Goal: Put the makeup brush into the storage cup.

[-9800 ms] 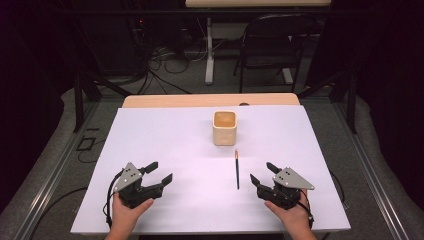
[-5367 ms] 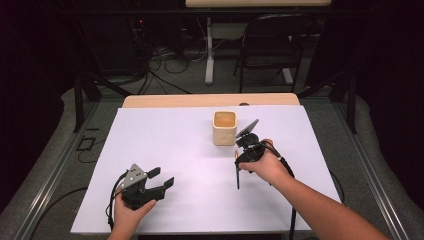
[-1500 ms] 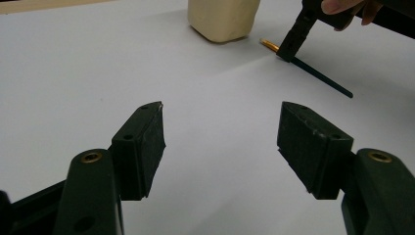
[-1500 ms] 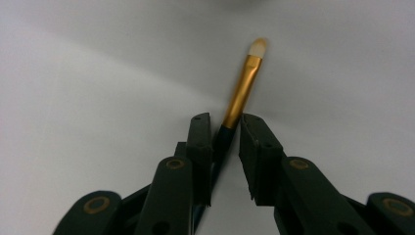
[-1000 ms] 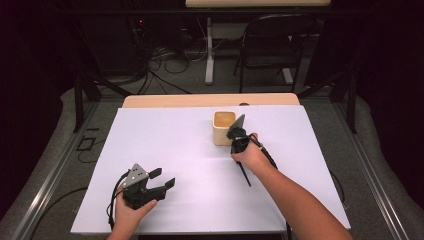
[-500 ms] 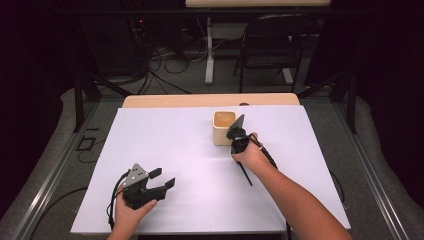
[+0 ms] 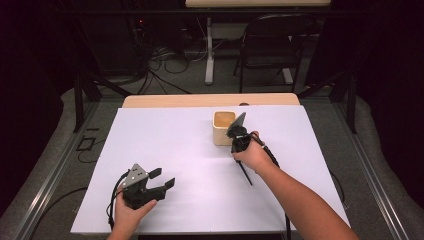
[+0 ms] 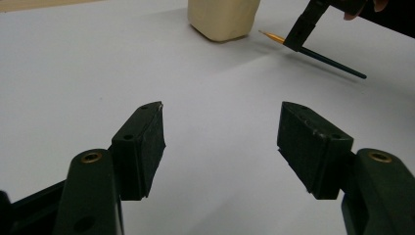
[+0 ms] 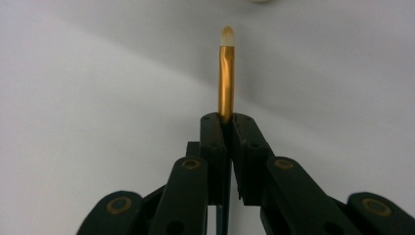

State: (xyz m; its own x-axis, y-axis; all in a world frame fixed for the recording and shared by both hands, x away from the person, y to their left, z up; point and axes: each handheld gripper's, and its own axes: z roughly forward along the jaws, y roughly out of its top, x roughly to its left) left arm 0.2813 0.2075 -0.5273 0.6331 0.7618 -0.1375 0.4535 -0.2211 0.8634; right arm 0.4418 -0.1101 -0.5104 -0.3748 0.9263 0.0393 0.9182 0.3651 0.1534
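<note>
Two views differ: right tool (image 9: 226,120) clamps the paintbrush (image 9: 226,81); high view adds the left tool (image 7: 162,178), jaws apart.

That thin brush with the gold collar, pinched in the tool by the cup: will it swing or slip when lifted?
Probably it lifts easily: the paintbrush looks slim and light. It may pivot, since the right tool pinches it near the gold end, leaving the long dark handle trailing. The round, smooth shaft could slip or roll if released.
</note>
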